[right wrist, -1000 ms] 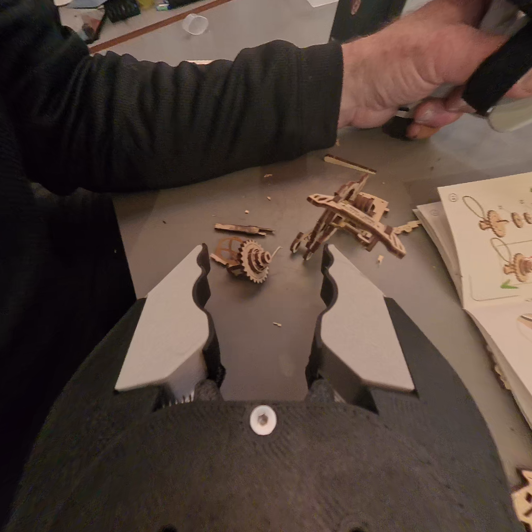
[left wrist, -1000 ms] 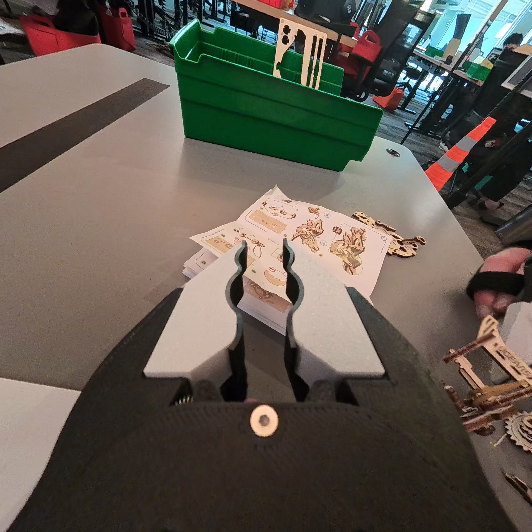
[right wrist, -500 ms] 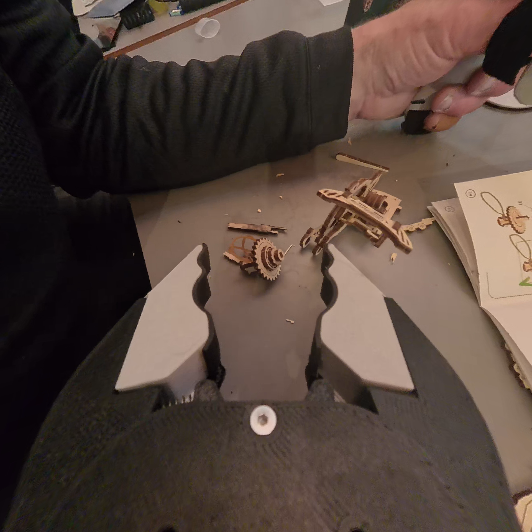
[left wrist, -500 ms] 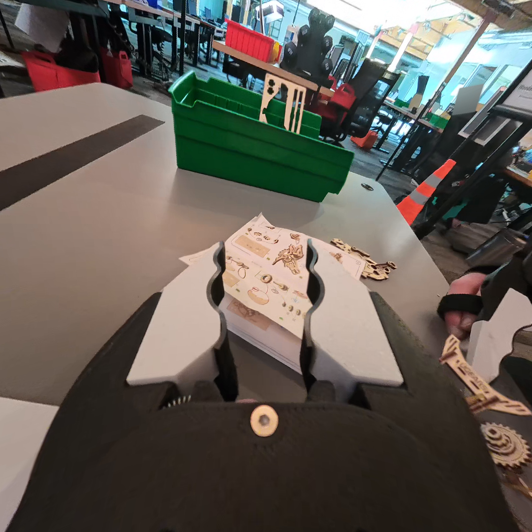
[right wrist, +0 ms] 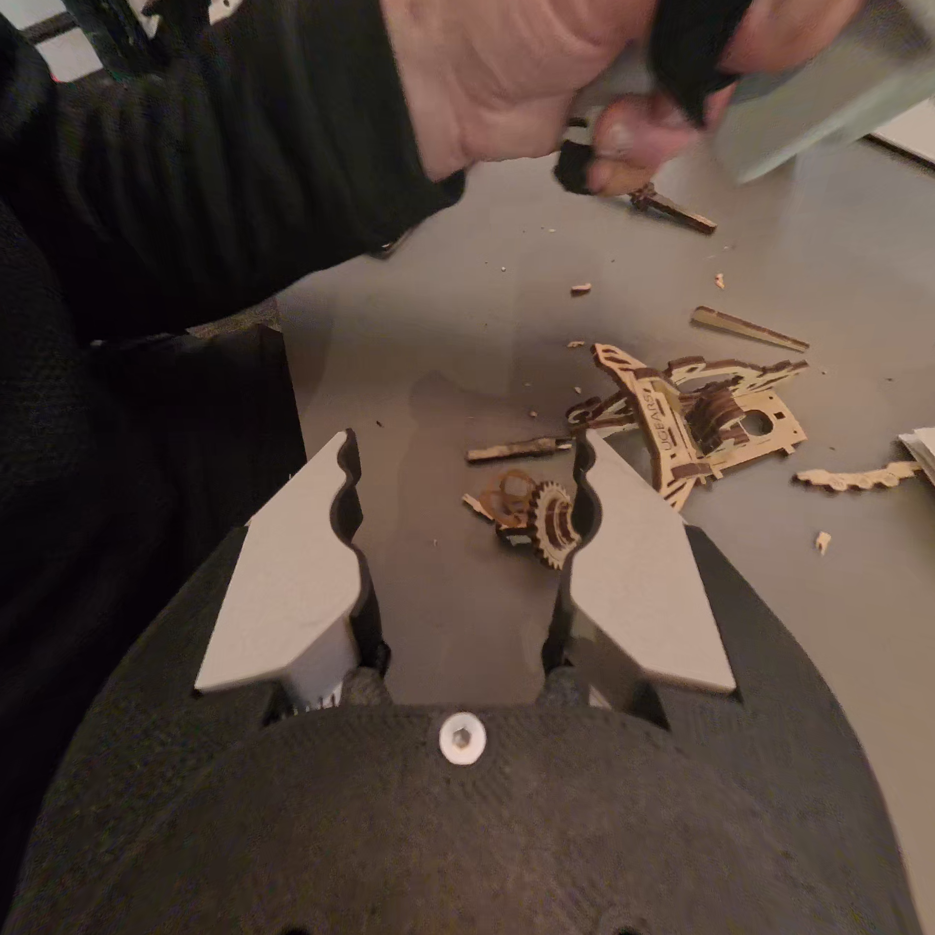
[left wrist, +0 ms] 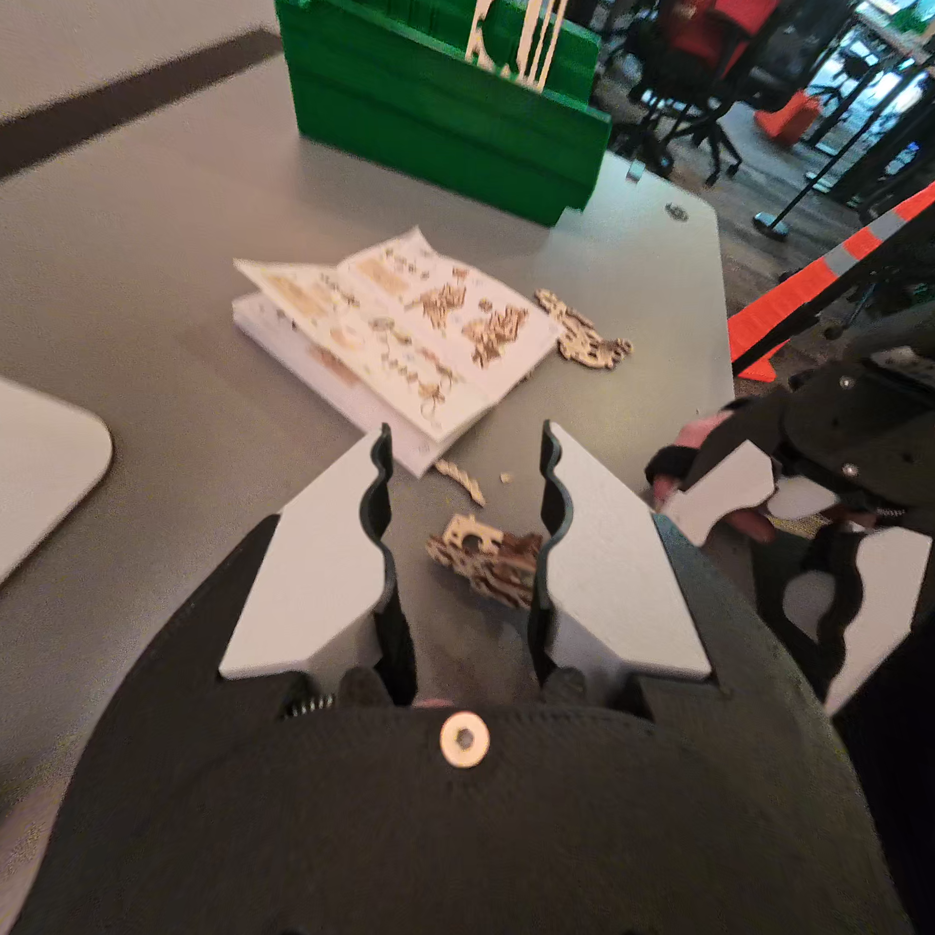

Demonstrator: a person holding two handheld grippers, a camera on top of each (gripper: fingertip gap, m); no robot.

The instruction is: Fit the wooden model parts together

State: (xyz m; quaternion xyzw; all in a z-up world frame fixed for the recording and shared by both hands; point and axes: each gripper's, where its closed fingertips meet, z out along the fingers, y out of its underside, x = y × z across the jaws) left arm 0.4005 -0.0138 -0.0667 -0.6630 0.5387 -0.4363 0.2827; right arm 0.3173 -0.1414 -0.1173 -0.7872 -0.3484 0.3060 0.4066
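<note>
My left gripper (left wrist: pixel 468 430) is open and hangs low over the grey table (left wrist: pixel 152 253). A partly built wooden model frame (left wrist: pixel 480 559) lies between its fingers, close to the right one. My right gripper (right wrist: pixel 465 435) is open and empty. A wooden gear assembly (right wrist: pixel 544 521) lies just inside its right finger, partly hidden by it. The model frame also shows in the right wrist view (right wrist: pixel 698 425), beyond that finger. A hand (right wrist: pixel 506 86) holds the left gripper above it.
An open instruction booklet (left wrist: pixel 394 339) lies ahead, with flat wooden parts (left wrist: pixel 582 334) beside it. A green bin (left wrist: pixel 445 101) holding a wooden sheet stands at the back. Loose wooden sticks (right wrist: pixel 516 448), a strip (right wrist: pixel 749 329) and chips lie around. A dark sleeve (right wrist: pixel 177 177) crosses at the left.
My left gripper has opened wider and swung right and down from the booklet to over the model frame. My right gripper has moved forward, so the gear now sits by its right finger.
</note>
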